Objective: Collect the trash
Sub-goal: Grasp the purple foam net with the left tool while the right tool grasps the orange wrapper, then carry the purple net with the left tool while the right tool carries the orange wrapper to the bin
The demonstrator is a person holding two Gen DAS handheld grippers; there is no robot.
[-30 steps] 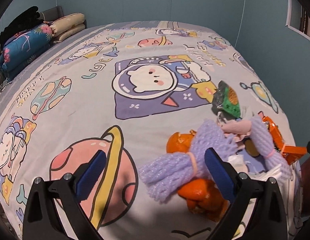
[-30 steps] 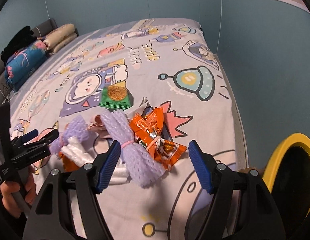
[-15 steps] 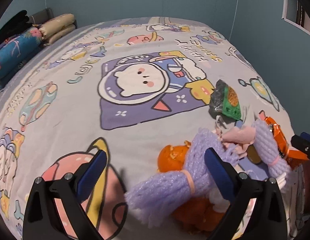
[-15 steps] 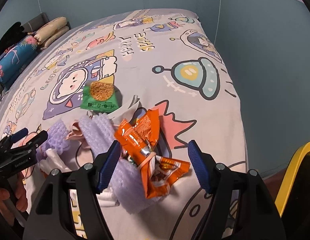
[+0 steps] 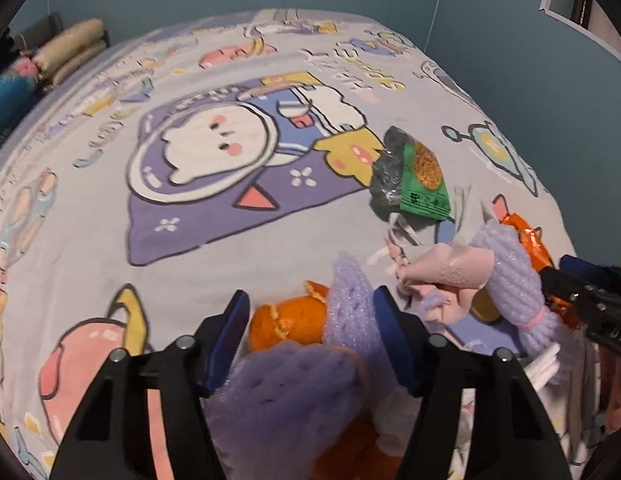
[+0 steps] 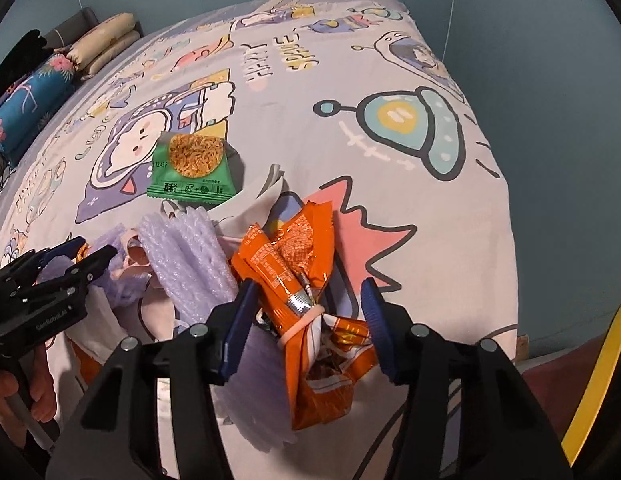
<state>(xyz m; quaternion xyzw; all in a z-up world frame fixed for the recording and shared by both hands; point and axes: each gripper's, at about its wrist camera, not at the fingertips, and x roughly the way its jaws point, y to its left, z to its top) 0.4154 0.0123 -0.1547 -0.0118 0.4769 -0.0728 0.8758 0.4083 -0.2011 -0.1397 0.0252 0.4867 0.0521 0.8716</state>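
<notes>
**Both grippers closing over the trash pile**

Your left gripper (image 5: 310,336) has come down over the purple foam net (image 5: 350,320) and orange peel (image 5: 286,320); its jaws have just been closing, with the net between them, yet the pads look short of pressing. Your right gripper (image 6: 306,320) has likewise narrowed around the orange snack wrapper (image 6: 298,272), jaws apart on either side and not yet clamped. The green noodle packet (image 6: 190,172) lies untouched farther up the bed sheet (image 6: 390,60). The trash sits bunched near the bed's near edge. Judged from this, two grasps are imminent; nothing is lifted.
</notes>
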